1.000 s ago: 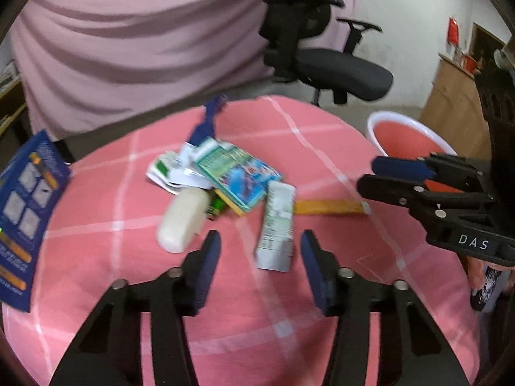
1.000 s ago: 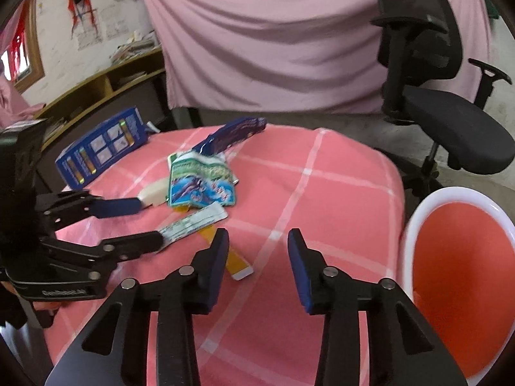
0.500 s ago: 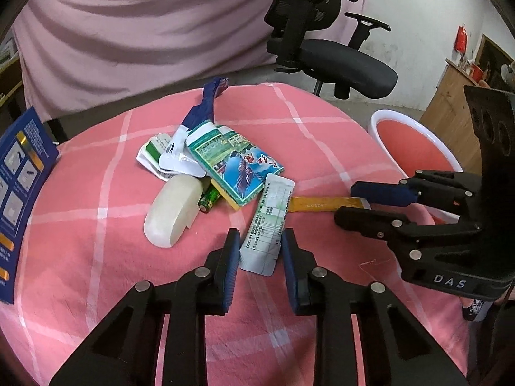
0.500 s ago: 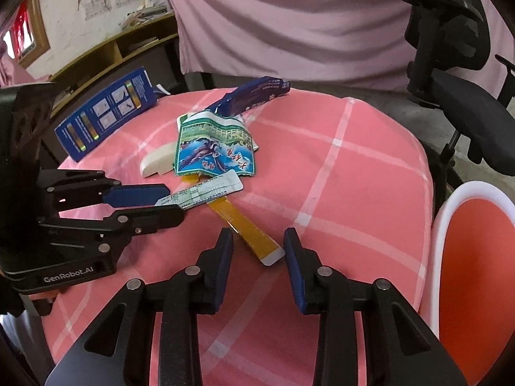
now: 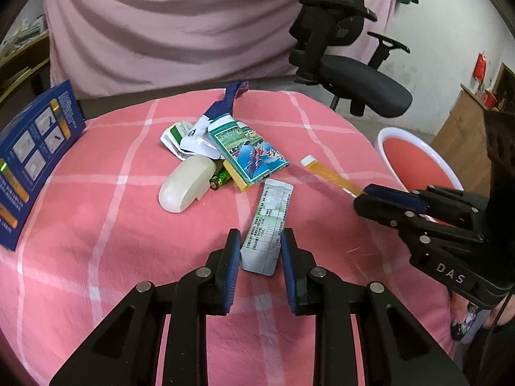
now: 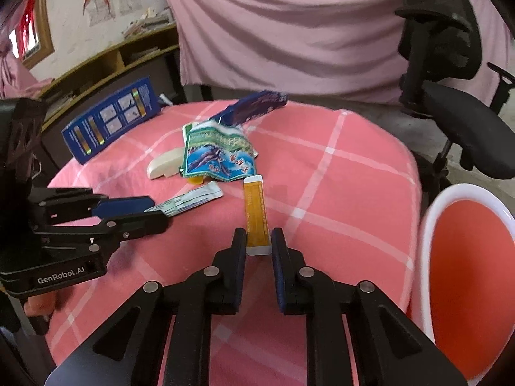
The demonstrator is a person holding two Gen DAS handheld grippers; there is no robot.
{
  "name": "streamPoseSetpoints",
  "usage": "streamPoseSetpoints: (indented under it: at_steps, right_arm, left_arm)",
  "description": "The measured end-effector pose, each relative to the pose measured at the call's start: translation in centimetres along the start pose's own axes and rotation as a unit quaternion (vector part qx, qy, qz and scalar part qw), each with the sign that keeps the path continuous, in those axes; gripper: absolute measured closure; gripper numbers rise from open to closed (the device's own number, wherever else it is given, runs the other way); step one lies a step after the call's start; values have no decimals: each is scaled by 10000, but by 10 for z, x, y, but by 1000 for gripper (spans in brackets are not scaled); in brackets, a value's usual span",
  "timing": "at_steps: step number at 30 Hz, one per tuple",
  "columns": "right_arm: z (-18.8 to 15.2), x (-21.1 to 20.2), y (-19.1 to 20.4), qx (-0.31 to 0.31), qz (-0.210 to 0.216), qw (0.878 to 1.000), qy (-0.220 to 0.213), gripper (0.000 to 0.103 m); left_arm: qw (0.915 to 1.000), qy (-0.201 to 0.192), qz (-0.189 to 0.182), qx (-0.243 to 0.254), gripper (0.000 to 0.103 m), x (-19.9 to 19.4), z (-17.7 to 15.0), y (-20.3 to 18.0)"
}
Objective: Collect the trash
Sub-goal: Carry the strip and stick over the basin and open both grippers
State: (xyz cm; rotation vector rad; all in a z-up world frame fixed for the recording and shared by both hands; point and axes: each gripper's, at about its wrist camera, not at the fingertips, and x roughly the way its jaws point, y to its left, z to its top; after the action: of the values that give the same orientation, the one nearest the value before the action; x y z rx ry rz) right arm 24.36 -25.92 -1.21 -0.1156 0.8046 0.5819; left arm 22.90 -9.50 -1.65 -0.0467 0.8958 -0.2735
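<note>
My left gripper (image 5: 260, 251) is shut on the near end of a white and green sachet (image 5: 269, 222), which lies on the pink checked tablecloth (image 5: 112, 225). My right gripper (image 6: 258, 244) is shut on the near end of a yellow sachet (image 6: 256, 215); it shows at the right of the left wrist view (image 5: 367, 197). Further back lies a pile of trash: a green and blue wrapper (image 5: 249, 154), a white plastic case (image 5: 186, 183), a green battery (image 5: 220, 180) and a dark blue wrapper (image 5: 225, 103).
A red bin with a white rim (image 6: 463, 257) stands off the table's right side. A blue leaflet (image 5: 29, 157) leans at the table's left edge. A black office chair (image 5: 347, 61) stands behind the table.
Both grippers have moved forward and closed on their sachets. The yellow sachet has swung from lying slantwise to pointing straight away from the right gripper.
</note>
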Motion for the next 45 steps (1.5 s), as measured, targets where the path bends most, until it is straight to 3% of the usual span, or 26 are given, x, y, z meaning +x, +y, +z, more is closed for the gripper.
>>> streamPoseSetpoints:
  at_steps: [5,10,16,22,25,32,37,45]
  right_arm:
    - [-8,-29,-6,181,-239,9966,-767,89]
    - [-18,-67,-18,460,-558,9801,-1850,89]
    - [-24,-111,-28,518,-1127,9464,-2983,89]
    - [-31,-143,-41,653,-1691,9109,-3706,89]
    - [-36,-154,-49,753,-1956,8972,-3888,89]
    - [-47,-172,-78,1263,-2311,8787,-3982,89]
    - [-55,-176,-102,1665,-2494,8744,-3814,89]
    - [-65,-171,-137,2285,-2702,8764,-3266,89]
  left_arm:
    - [9985,-524,127,34,82,-18,1,-15]
    - [9906,-1367,102,23,82,-41,8,-36]
    - [9734,-2284,14,205,82,-68,20,-72]
    - [9508,-3037,-104,595,82,-87,30,-108]
    - [9437,-3222,-217,722,82,-91,33,-122]
    - [9400,-3206,-532,1037,82,-80,43,-158]
    - [9422,-3046,-662,1226,82,-61,53,-184]
    - [9543,-2526,-848,1352,82,-24,62,-212]
